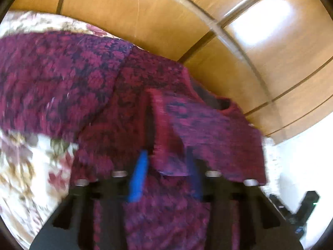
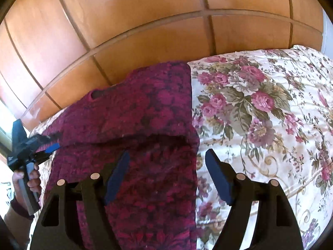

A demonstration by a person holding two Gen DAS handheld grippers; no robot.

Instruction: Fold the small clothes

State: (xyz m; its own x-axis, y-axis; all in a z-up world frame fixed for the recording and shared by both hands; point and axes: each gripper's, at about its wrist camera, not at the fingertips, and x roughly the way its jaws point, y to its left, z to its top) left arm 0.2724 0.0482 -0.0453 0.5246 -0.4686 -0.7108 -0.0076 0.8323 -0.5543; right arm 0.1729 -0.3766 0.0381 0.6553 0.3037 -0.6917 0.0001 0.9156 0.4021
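Lying on a floral bedspread [image 2: 260, 108] beside wooden panelling [image 2: 145, 31], a maroon knit sweater [image 2: 133, 114] sits partly folded. The left gripper [image 1: 164, 164], blurred, appears clamped on a lifted sweater edge, likely to carry it across. The right gripper [image 2: 166, 166] hovers wide open and empty, straddling the sweater's edge.

Bare floral bedspread [image 2: 260, 108] lies right of the sweater [image 2: 135, 114]; wooden panels [image 2: 145, 31] (close behind) wall off the far side.
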